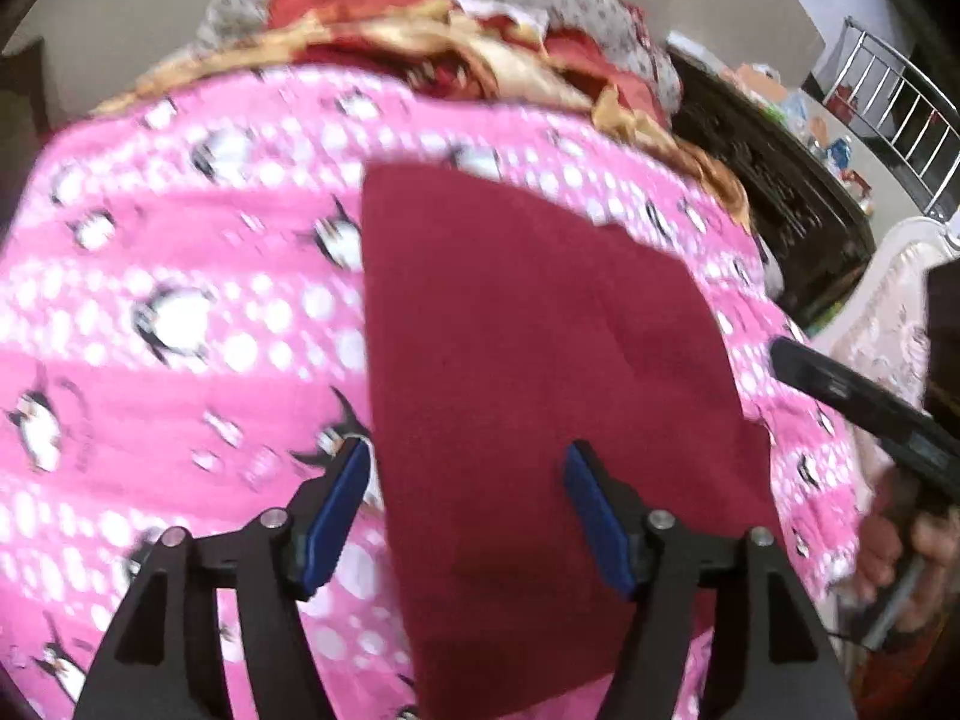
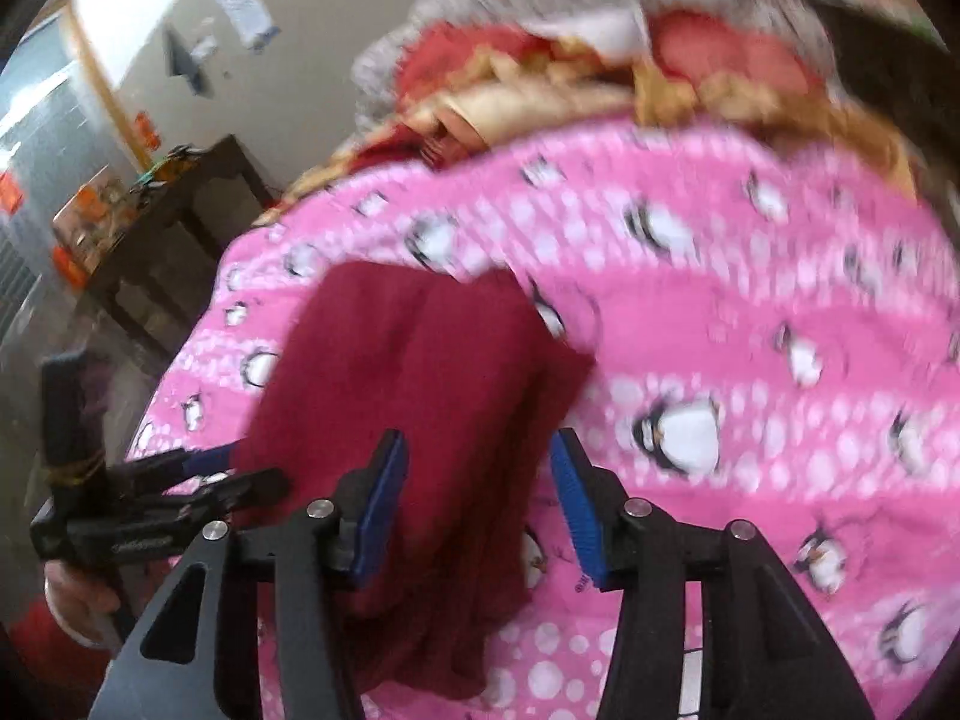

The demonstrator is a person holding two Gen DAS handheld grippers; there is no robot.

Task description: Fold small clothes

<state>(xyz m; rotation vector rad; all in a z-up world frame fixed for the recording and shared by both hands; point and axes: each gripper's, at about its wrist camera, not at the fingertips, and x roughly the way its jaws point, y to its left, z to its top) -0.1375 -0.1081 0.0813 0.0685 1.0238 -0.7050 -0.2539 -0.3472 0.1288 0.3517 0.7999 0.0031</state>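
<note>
A dark red garment [image 1: 540,372] lies folded flat on a pink penguin-print blanket [image 1: 180,300]. It also shows in the right wrist view [image 2: 420,372] as a narrower, creased strip. My left gripper [image 1: 465,510] is open above the garment's near left edge, holding nothing. My right gripper [image 2: 480,504] is open over the garment's near right part, holding nothing. The left gripper [image 2: 198,474] shows at the left of the right wrist view, beside the garment. Part of the right gripper's body [image 1: 864,396] shows at the right edge of the left wrist view.
A heap of red, gold and grey patterned cloth [image 1: 456,42] lies at the far end of the blanket; it also shows in the right wrist view [image 2: 600,72]. A dark wooden table [image 2: 174,222] stands to the left. A dark cabinet [image 1: 774,192] and metal railing [image 1: 888,96] are to the right.
</note>
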